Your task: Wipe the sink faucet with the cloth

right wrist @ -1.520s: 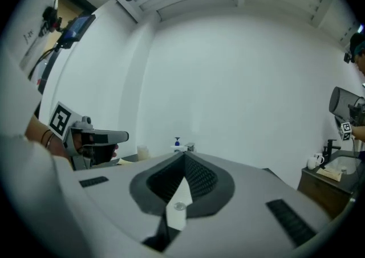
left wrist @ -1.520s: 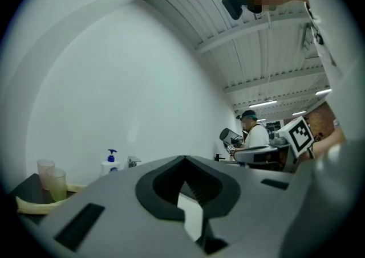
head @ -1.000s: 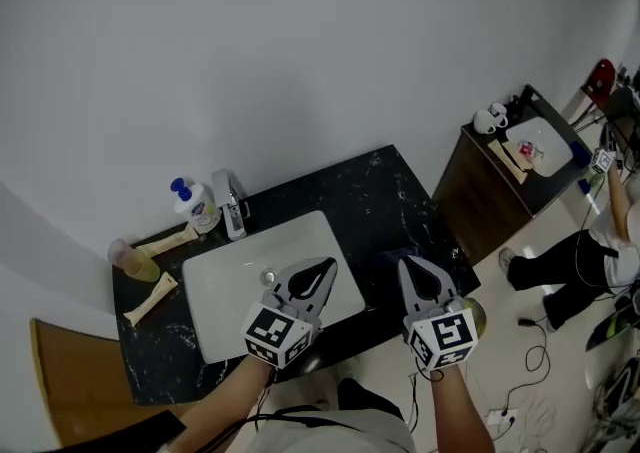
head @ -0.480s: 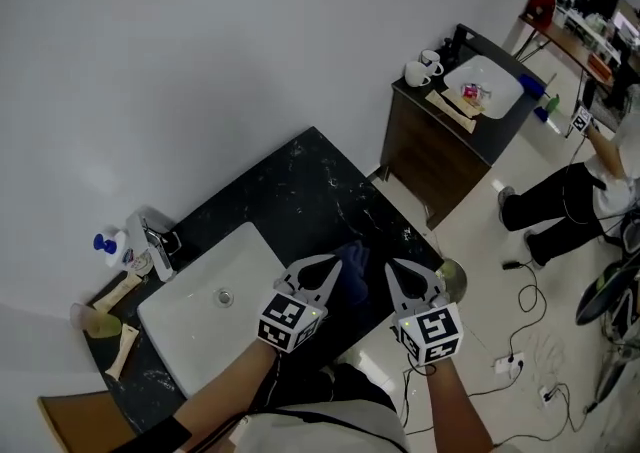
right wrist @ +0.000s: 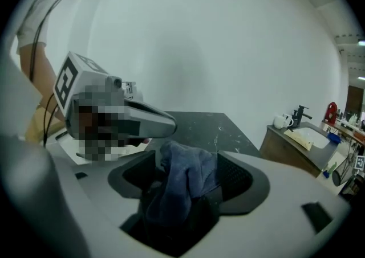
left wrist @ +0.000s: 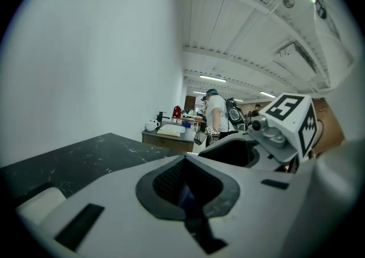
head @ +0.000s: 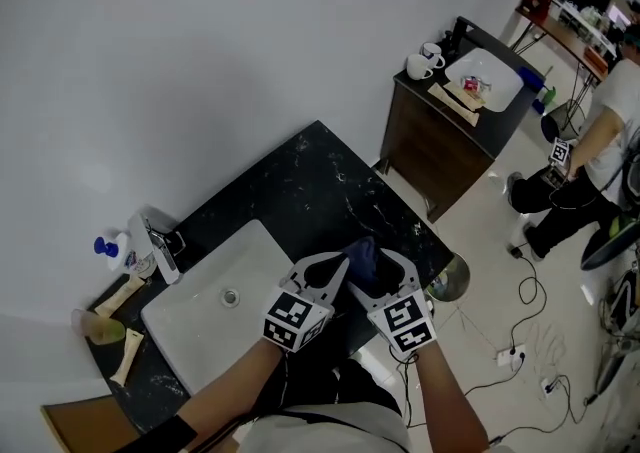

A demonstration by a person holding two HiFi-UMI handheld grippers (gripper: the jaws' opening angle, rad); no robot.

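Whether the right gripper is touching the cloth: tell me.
Touching. In the right gripper view the cloth stands bunched between the right gripper's jaws, which have just been opening, and lies against one pad; the other pad stands clear.

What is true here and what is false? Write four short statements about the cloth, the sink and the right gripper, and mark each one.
1. The cloth stands between the jaws of the right gripper. True.
2. The cloth lies in the sink. False: it is on the black counter, right of the sink in the head view.
3. The right gripper's jaws are pressed together. False: they stand apart and have just been opening, with the cloth between them.
4. The faucet stands beside a soap bottle. True.
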